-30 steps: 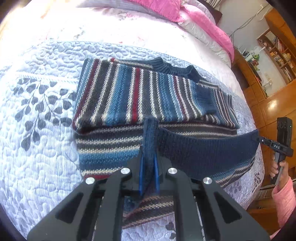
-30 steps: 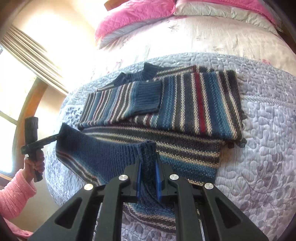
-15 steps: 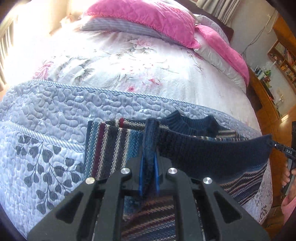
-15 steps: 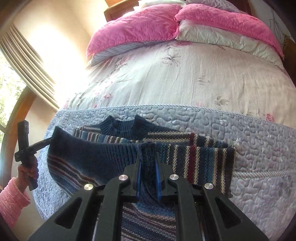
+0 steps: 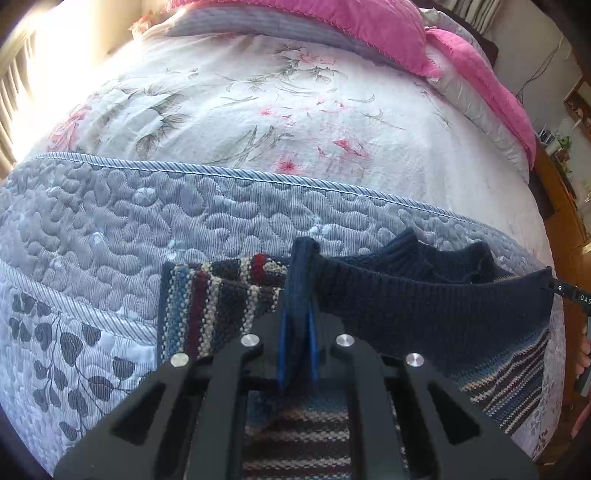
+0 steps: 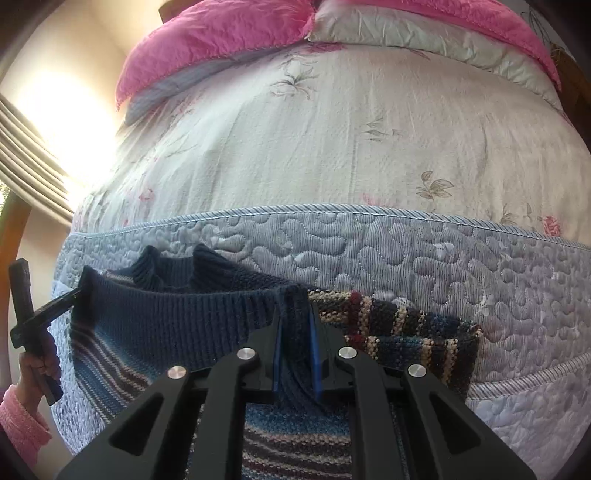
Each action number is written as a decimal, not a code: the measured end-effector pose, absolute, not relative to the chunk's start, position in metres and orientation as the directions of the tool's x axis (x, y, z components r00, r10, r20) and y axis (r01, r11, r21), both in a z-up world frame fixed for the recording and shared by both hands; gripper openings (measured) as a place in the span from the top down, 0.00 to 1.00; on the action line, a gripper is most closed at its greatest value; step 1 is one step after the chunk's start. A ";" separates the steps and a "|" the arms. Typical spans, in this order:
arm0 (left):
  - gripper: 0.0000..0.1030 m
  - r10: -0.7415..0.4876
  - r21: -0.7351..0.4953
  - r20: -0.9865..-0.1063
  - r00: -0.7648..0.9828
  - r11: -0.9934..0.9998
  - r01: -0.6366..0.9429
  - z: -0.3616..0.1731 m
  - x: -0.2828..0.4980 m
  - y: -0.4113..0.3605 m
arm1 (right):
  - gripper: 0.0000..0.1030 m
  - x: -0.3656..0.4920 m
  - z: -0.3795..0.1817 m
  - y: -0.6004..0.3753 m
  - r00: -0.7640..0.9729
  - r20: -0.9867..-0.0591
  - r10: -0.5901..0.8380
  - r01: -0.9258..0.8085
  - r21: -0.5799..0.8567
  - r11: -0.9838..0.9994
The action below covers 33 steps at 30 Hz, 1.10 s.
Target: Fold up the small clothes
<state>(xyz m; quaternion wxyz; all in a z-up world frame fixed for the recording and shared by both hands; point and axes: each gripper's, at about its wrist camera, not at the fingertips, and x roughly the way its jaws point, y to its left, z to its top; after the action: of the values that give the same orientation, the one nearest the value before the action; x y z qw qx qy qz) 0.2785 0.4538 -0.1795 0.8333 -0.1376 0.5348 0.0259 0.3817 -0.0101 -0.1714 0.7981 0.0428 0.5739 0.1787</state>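
A striped knit sweater (image 5: pixel 207 310) in blue, navy, red and cream lies on the quilted bedspread (image 5: pixel 110 229). Its navy ribbed hem (image 5: pixel 424 310) is stretched taut between both grippers and held over the navy collar (image 5: pixel 443 254). My left gripper (image 5: pixel 297 314) is shut on one hem corner. My right gripper (image 6: pixel 295 332) is shut on the other corner. In the right wrist view the sweater (image 6: pixel 406 332) shows folded stripes beside the hem (image 6: pixel 177 325), and the left gripper (image 6: pixel 40 317) appears at the far left in a hand (image 6: pixel 40 365).
Beyond the quilt lies a floral sheet (image 5: pixel 280 110), with pink pillows (image 5: pixel 369 22) at the head of the bed. Wooden shelves (image 5: pixel 569 206) stand past the bed's right side. A bright window with curtains (image 6: pixel 33 158) is on the left. A pink sleeve (image 6: pixel 18 424) shows.
Both grippers have carried the navy hem up and forward over the sweater's body to the collar. The striped body is now mostly covered by the folded lower half.
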 end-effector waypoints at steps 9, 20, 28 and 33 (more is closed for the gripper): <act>0.74 -0.022 -0.095 -0.949 0.315 0.972 -0.217 -0.206 0.292 0.443 | 0.62 0.389 -0.210 -0.019 0.227 -0.932 0.283 -0.167 0.249 0.954; 0.41 -0.005 -0.096 -0.905 0.426 0.976 -0.194 -0.144 0.189 0.413 | 0.42 0.261 -0.190 -0.090 0.183 -0.922 0.341 -0.190 0.307 0.933; 0.39 -0.094 -0.139 -0.936 0.340 0.984 -0.111 -0.180 0.152 0.353 | 0.87 0.204 -0.220 -0.091 0.095 -0.927 0.362 -0.195 0.339 0.920; 0.39 -0.087 -0.132 -0.954 0.289 0.981 -0.141 -0.205 0.149 0.352 | 0.88 0.198 -0.220 -0.102 0.073 -0.941 0.331 -0.202 0.312 0.929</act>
<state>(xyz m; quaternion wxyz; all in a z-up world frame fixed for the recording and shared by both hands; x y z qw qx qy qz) 0.1489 0.3524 -0.2051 0.7970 -0.0954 0.5961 0.0170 0.1984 -0.1023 -0.2200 0.7307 0.0494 0.6560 0.1825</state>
